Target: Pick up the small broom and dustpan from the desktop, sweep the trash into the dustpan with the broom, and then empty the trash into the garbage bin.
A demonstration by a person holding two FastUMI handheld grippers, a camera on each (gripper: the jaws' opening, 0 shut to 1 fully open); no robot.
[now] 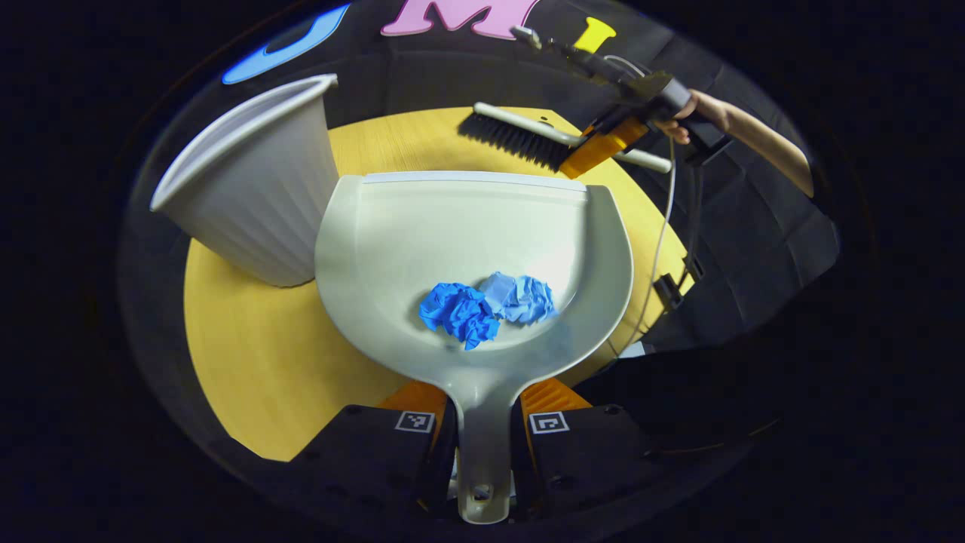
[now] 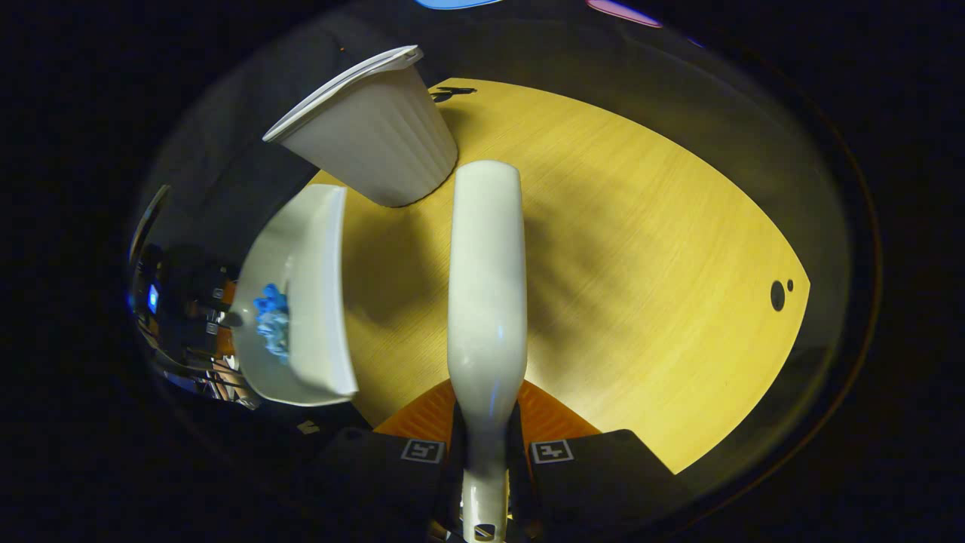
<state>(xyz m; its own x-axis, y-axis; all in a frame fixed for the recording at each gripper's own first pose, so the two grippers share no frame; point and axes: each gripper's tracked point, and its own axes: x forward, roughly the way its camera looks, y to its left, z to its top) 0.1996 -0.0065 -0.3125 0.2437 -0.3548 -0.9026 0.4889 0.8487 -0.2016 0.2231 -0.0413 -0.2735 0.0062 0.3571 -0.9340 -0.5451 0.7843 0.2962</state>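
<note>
In the left gripper view my left gripper [image 1: 482,441] is shut on the handle of the pale dustpan [image 1: 422,234], held above the wooden table [image 1: 256,354]. Two crumpled blue paper balls [image 1: 486,303] lie in the pan. The white ribbed garbage bin [image 1: 249,188] stands just left of the pan. Beyond it, my right gripper [image 1: 603,143], held by a hand, grips the small broom [image 1: 528,139] with black bristles. In the right gripper view my right gripper [image 2: 486,445] is shut on the broom's white handle [image 2: 486,294]; the dustpan [image 2: 309,302] with blue paper [image 2: 273,320] hangs at left, below the bin [image 2: 373,132].
The wooden table [image 2: 648,256] stretches out to the right of the broom in the right gripper view, with two small dark holes [image 2: 779,294] near its right edge. A cable [image 1: 663,219] hangs from the right gripper beside the table's edge.
</note>
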